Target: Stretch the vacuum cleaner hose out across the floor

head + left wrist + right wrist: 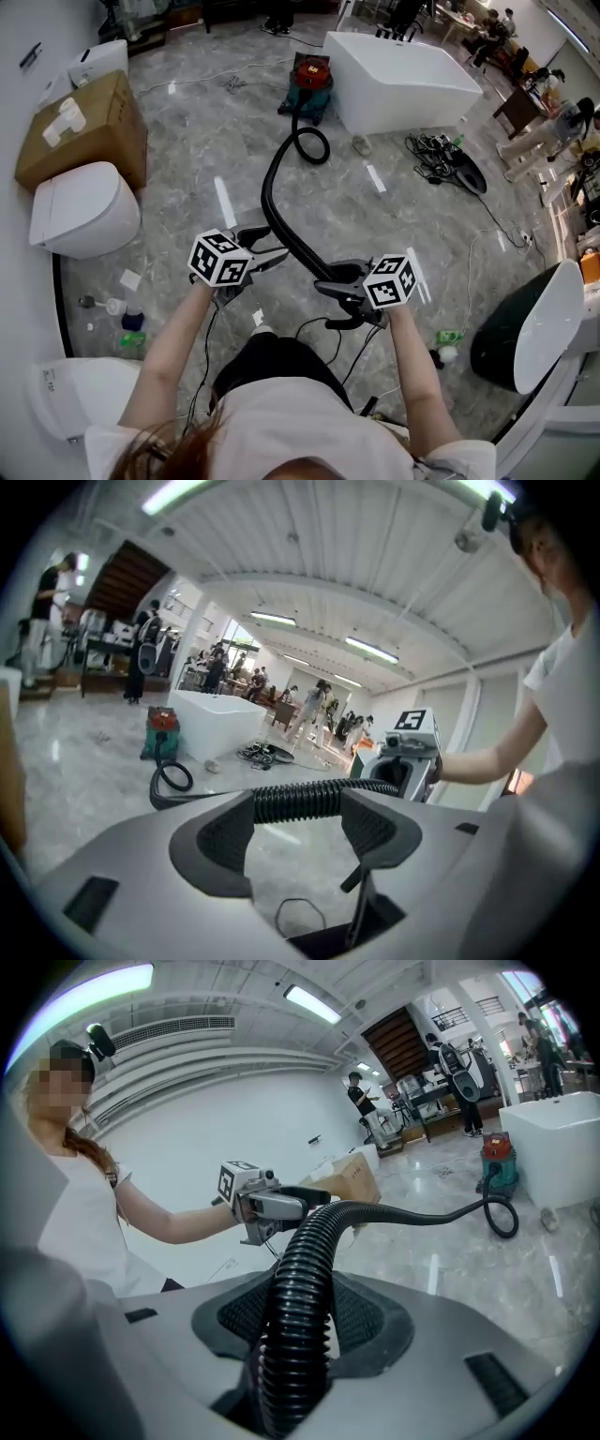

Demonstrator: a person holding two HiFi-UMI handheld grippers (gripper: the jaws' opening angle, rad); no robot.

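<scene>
R tongs (336, 281) are clamped on the hose (302, 1269). Their own view shows the ribbed black tube lying lengthwise betw. the two pads, pinched both sides, then bending away past the tips. L tongs (272, 251) stand wide and hold nothing. The hose crosses right at their tips, pads not pressing on it as far as I can tell. L tongs sit just beside the R pair, w/ the hose betw. them.

From the R tongs the hose runs fwd over the grey marble floor (187, 178) and curls into one loop (309, 145). It ends at the red-and-green canister vacuum (309, 80), well ahead, next to a white bathtub (403, 80). Not stretched yet, I'd say: the loop has to come out.

To do it well:
- Prob. close the L tongs square across the ribs, a bit further along than the R grip.
- Draw back in line w/ the canister so the loop opens rather than kinks.
- Pull gently, or the canister may roll or tip.

Head view alone gives the whole run and the loop. R tongs view alone proves the pinch. L tongs view alone shows its own pads bare, plus the R tongs from the front.
</scene>
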